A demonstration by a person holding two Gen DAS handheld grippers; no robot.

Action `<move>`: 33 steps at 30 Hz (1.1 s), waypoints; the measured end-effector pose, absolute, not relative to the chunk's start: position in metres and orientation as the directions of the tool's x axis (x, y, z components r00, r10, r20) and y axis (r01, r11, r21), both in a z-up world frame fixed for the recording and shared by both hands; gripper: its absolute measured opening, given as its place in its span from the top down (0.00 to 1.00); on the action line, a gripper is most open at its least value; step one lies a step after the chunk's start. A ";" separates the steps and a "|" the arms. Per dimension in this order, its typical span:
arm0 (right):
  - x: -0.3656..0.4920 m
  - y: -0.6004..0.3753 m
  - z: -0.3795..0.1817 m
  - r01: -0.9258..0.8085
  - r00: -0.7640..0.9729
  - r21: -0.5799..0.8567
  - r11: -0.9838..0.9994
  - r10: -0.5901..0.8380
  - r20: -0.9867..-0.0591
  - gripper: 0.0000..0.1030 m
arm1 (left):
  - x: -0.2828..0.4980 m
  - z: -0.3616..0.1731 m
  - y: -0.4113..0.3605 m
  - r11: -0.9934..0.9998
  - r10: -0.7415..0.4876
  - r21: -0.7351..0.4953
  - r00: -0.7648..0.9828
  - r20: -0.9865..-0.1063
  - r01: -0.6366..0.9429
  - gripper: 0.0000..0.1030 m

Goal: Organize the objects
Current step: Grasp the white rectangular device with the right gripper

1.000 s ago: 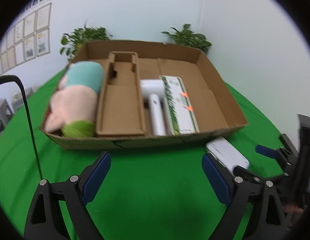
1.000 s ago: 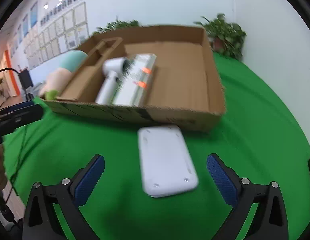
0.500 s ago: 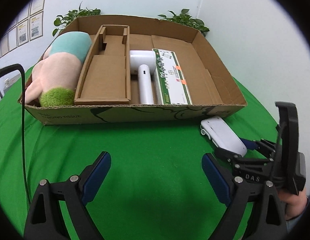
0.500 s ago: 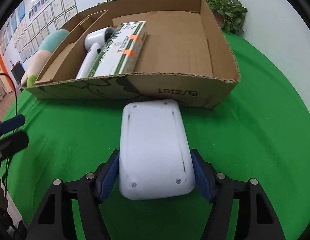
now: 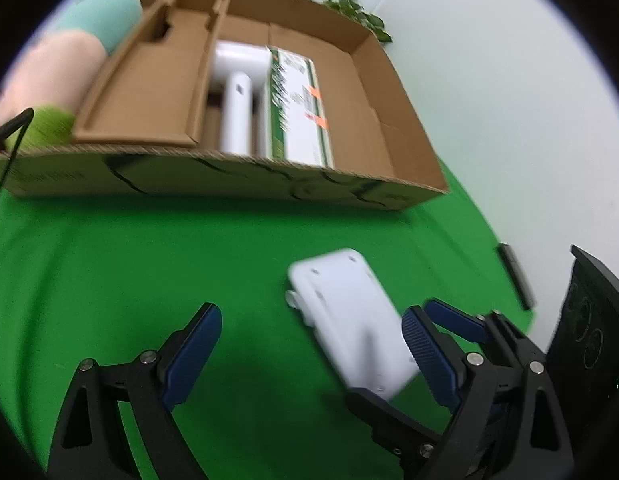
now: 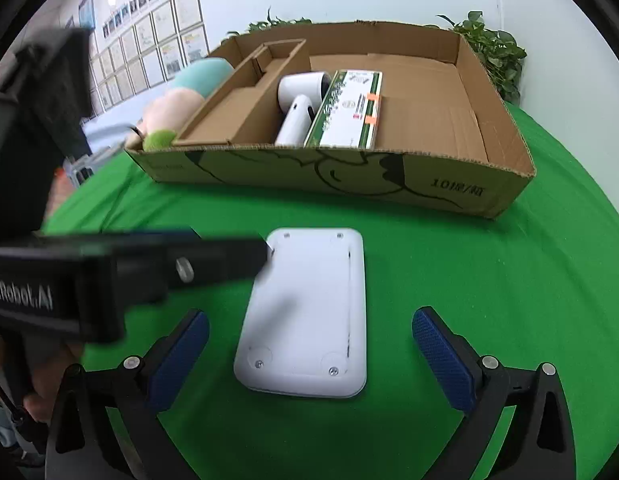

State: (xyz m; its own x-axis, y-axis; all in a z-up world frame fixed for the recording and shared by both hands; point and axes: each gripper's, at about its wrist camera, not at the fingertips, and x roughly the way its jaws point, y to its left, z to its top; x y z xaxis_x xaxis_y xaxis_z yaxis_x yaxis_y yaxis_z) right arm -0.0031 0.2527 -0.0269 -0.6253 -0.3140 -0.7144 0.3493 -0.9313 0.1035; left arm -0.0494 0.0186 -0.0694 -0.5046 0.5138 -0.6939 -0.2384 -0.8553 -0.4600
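The right gripper (image 6: 309, 354) was opening, its jaws wide and clear of the white device (image 6: 305, 316) between them; half a second before they had clamped it. The left gripper (image 5: 311, 350) stood wide beside it, empty. The device lay flat on the green cloth (image 6: 469, 280), near the cardboard box (image 6: 349, 172). White walls and potted plants (image 6: 493, 52) stood behind.

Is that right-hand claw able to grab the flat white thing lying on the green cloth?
Probably yes. The flat white device lies bare on the green cloth, straight ahead of the right gripper, whose jaws are opening wider than it. The left gripper reaches in beside it and might crowd the move.
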 end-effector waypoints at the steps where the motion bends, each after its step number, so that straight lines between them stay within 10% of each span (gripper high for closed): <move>1: -0.006 0.256 -0.025 0.351 -0.626 0.113 -0.929 -0.323 -0.709 0.01 | -0.052 -0.072 0.020 -0.834 0.546 -0.497 -0.484 -0.684 -0.237 0.11; 10: -0.010 0.252 -0.029 0.400 -0.610 0.068 -0.914 -0.321 -0.725 0.02 | -0.063 -0.087 0.028 -0.746 0.654 -0.628 -0.422 -0.628 -0.221 0.14; 23: -0.014 0.244 -0.042 0.422 -0.553 0.089 -0.902 -0.334 -0.763 0.23 | -0.069 -0.088 0.026 -0.773 0.624 -0.602 -0.406 -0.667 -0.200 0.49; 33: -0.020 0.242 -0.046 0.400 -0.551 0.076 -0.913 -0.307 -0.776 0.31 | -0.074 -0.084 0.026 -0.803 0.591 -0.566 -0.384 -0.710 -0.189 0.58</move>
